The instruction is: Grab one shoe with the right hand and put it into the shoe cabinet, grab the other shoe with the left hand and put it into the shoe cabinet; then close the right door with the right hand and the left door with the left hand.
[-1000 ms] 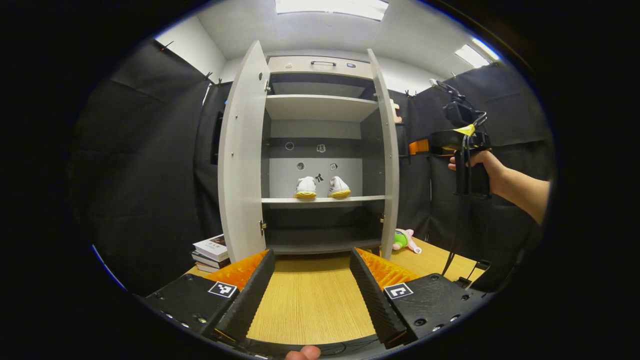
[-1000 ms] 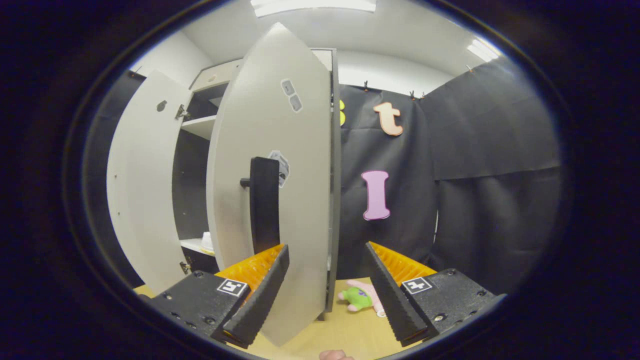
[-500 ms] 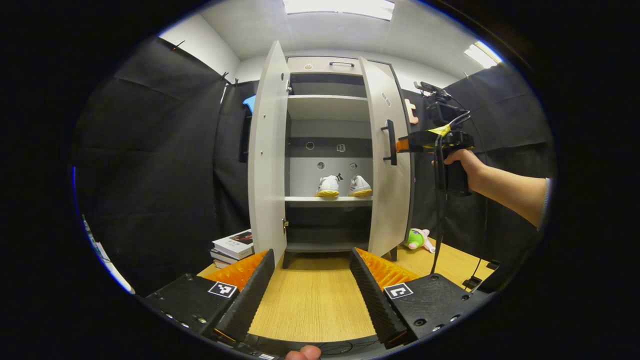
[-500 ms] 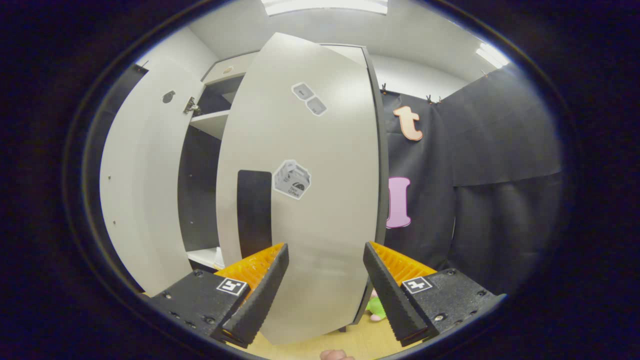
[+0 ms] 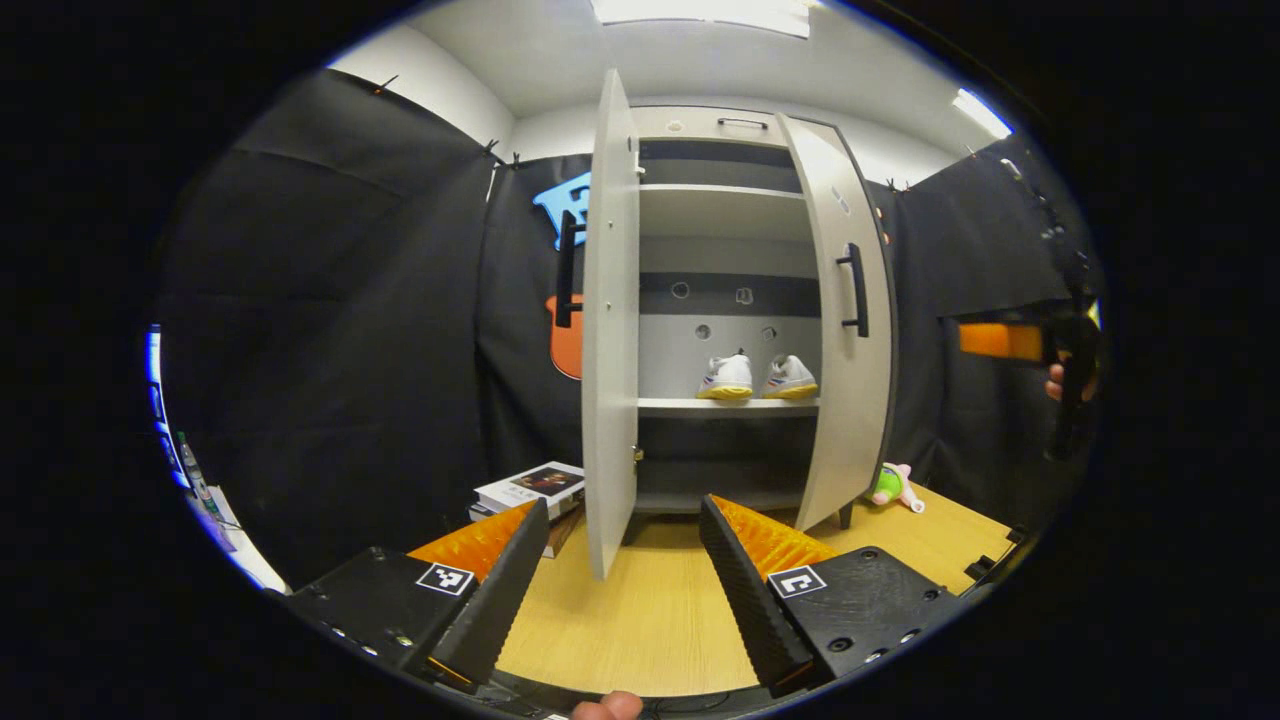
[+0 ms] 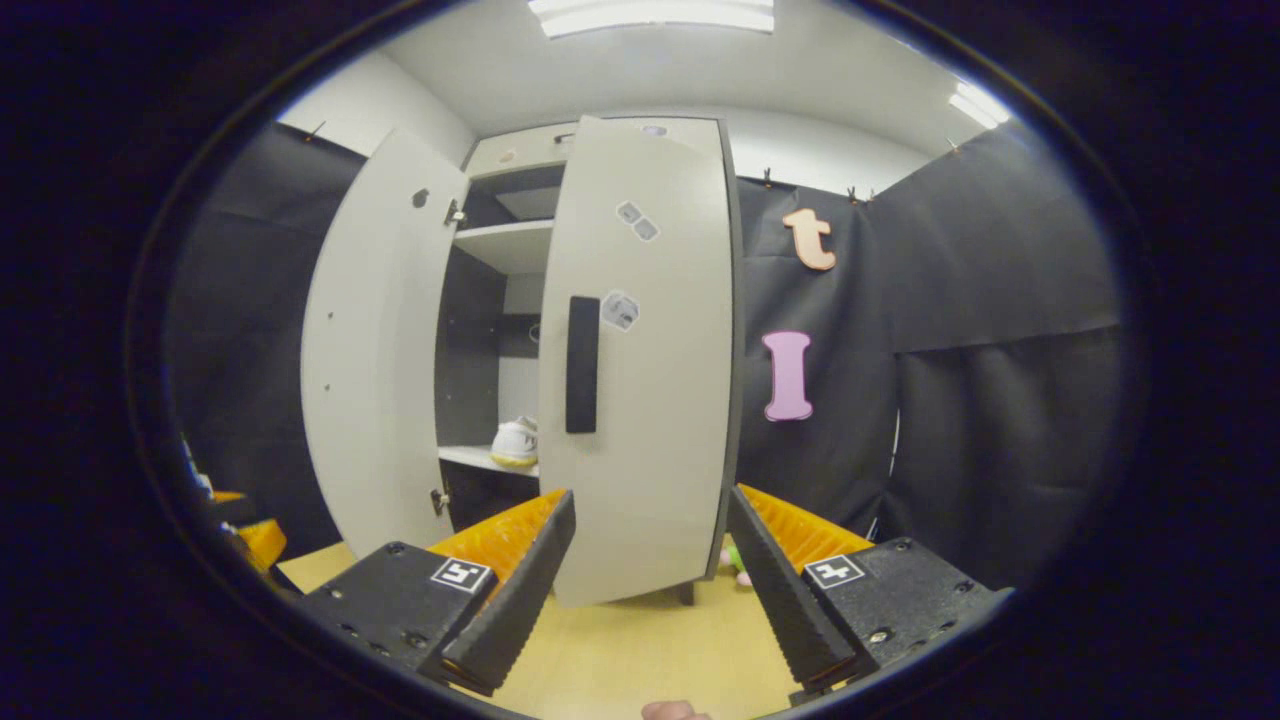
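Both shoes [image 5: 757, 378] are sitting side by side on the cabinet's [image 5: 735, 125] middle shelf, white with yellowish soles, heels facing out. The right door [image 6: 640, 360] is standing nearly shut, leaving a gap on its left edge; it is a tall pale panel with a dark upright handle [image 6: 581, 363] and small stickers. The left door [image 5: 611, 320] is standing wide open, edge-on in the left gripper view, its long axis upright, its handle [image 5: 568, 270] on the far left face.

The left gripper [image 5: 612, 580] is hanging with fingers apart and empty, just near of that door's lower edge, the door rising between its fingers. The right gripper [image 6: 645, 575] is also spread and empty, in front of the right door, not touching it. The left one is nearer the left door; by my judgement it needs to get round to the door's outer left face and push rightward
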Motion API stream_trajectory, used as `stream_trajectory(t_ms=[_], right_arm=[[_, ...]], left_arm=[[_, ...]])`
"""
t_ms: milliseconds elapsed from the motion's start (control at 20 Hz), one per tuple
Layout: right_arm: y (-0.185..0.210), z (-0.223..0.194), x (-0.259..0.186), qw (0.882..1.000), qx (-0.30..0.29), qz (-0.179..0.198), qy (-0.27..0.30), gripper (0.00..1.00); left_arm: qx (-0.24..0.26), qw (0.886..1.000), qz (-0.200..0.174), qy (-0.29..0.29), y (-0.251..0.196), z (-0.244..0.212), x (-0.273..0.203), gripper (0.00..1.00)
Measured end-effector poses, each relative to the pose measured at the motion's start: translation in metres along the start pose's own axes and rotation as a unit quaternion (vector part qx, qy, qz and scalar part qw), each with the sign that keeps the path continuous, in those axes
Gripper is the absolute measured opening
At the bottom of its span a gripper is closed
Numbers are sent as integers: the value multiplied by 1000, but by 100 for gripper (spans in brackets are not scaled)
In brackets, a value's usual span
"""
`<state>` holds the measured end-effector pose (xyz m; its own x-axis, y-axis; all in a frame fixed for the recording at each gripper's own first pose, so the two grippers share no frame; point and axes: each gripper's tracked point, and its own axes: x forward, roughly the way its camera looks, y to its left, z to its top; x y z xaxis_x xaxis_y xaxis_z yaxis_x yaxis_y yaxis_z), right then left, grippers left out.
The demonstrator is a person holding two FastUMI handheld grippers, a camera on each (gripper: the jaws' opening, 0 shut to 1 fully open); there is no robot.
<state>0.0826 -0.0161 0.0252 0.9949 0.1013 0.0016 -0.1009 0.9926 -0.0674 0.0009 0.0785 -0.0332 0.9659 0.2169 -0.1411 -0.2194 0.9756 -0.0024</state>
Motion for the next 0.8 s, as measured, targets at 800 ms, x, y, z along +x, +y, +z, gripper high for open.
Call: stream_trajectory(t_ms=[800], right_arm=[[28,-83,-67,996,39,21,81,99]], left_arm=[[-2,996,59,-66,123,146,148,92]])
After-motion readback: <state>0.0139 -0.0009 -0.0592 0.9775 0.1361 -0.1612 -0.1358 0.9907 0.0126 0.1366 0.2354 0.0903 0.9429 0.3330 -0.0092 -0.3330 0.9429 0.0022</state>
